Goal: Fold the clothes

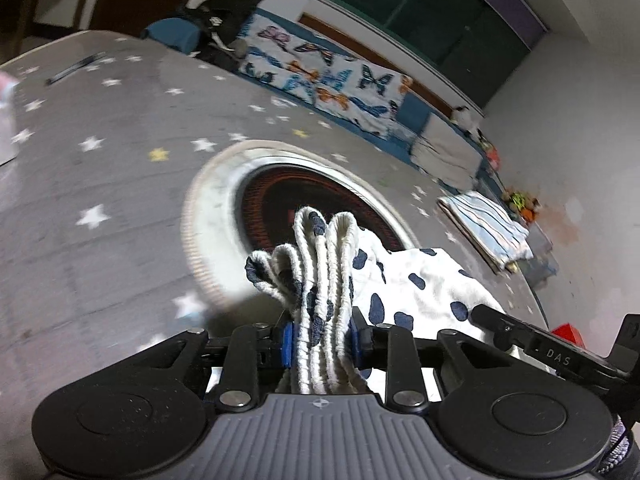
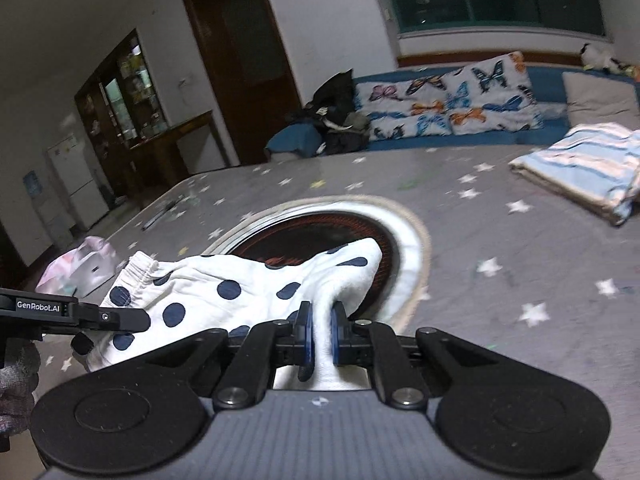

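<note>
The left gripper [image 1: 322, 340] pinches the bunched elastic waistband of the polka-dot garment [image 1: 416, 284] — fingers narrow. The right gripper [image 2: 321, 334] clamps its white hem above the star-print table [image 2: 520, 248]. Lettering reads "GenRobot.AI" and "DAS".

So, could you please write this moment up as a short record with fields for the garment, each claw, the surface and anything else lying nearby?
garment: white polka-dot shorts, dark blue dots, stretched between both claws
left claw: shut on the bunched elastic waistband
right claw: shut on a white fold at the opposite end of the shorts
surface: grey star-print cover with a round rug under the shorts
nearby: folded striped cloth on the cover; butterfly-print cushions behind
</note>
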The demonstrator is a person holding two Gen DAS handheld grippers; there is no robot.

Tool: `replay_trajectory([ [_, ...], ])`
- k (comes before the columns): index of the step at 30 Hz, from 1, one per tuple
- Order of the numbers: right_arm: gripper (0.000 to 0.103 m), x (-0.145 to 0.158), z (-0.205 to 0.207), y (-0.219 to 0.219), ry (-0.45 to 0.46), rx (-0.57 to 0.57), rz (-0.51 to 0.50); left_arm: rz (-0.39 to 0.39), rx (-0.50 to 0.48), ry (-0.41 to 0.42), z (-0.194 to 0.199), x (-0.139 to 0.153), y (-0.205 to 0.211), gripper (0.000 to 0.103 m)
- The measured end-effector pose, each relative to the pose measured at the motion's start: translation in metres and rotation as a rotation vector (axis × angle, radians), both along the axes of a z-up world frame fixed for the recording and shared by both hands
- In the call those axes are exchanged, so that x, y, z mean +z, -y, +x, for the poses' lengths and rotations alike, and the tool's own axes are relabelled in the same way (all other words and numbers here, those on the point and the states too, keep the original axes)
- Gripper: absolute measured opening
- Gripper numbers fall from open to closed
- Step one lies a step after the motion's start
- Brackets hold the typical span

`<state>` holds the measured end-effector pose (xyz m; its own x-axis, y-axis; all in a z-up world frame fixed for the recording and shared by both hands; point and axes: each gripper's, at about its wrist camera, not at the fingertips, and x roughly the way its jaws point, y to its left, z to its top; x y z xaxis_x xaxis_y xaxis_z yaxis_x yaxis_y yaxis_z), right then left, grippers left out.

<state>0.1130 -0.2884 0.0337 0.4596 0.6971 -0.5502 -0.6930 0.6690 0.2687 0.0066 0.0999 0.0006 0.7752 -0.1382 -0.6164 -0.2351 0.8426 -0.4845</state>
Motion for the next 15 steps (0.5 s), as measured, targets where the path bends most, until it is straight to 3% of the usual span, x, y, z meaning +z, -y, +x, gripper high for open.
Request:
replay_trajectory([
  [15, 0.008, 0.019, 0.051, 0.084, 0.068, -0.192, -0.008, 0.064, -0.183, 0.013, 0.105, 0.016, 0.089, 0.029],
])
